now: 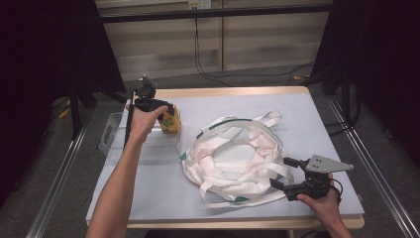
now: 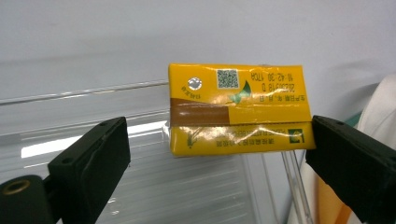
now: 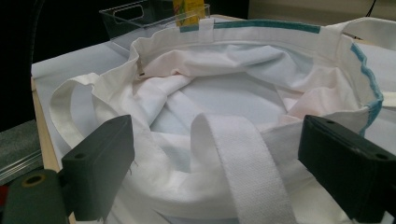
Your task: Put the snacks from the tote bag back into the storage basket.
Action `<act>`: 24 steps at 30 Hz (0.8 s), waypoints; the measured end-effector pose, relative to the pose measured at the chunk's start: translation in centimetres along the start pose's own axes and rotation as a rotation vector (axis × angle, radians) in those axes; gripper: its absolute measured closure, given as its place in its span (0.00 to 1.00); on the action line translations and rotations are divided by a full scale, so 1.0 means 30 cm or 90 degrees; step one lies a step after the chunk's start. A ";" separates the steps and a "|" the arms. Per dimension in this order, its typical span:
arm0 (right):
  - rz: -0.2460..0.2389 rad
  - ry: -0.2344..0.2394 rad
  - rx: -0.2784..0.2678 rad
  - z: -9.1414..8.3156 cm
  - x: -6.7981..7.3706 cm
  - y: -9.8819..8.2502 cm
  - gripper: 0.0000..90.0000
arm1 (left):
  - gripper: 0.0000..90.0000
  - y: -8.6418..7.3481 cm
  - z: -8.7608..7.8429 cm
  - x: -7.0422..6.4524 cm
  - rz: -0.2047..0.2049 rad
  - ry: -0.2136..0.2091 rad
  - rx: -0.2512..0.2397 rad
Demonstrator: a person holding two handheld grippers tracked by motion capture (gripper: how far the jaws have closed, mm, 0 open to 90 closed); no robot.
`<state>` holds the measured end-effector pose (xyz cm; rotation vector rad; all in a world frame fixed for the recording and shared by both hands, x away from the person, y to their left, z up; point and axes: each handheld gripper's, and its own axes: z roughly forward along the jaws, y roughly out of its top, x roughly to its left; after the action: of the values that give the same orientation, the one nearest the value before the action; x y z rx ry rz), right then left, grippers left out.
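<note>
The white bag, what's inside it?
The white bag lies open, and inside there is just its own crumpled cloth and a strap flopped over the near rim. Nothing else shows in it, though the folds could hide something small.

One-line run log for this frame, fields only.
left gripper: open, fingers astride yellow carton, right one touching | carton: on clear tray rim | right gripper: open at white tote bag

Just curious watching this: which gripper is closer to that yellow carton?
Left. The left gripper is right at the yellow carton, open jaws either side; the right gripper is across the table at the white bag.
</note>
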<state>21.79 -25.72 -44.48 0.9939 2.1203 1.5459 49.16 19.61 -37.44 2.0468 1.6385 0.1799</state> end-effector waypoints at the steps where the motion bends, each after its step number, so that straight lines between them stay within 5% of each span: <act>1: -0.001 -0.001 0.000 0.002 0.001 0.001 0.12 | 0.07 -0.005 -0.009 0.008 -0.006 -0.012 -0.011; 5: -0.004 0.000 0.003 0.007 0.005 0.003 0.12 | 0.05 -0.031 -0.043 0.035 0.042 -0.032 -0.028; 11: 0.002 -0.008 -0.007 -0.003 -0.002 0.005 0.12 | 0.05 -0.080 -0.084 0.086 0.075 -0.058 -0.071; 14: 0.002 -0.009 -0.007 -0.003 -0.005 0.007 0.12 | 0.05 -0.107 -0.105 0.085 0.102 -0.032 -0.106; 18: 0.004 -0.010 -0.009 -0.002 -0.003 0.009 0.12 | 0.05 -0.146 -0.127 0.090 0.141 -0.035 -0.117; 21: 0.001 -0.009 -0.008 0.001 -0.002 0.010 0.12 | 0.05 -0.178 -0.153 0.091 0.166 -0.031 -0.160; 24: 0.000 -0.008 -0.007 0.001 0.003 0.011 0.12 | 0.06 -0.205 -0.173 0.100 0.155 -0.093 -0.187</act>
<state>21.86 -25.59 -44.17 0.9968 2.1013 1.5445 42.48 24.88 -36.42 1.9736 1.1959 0.3271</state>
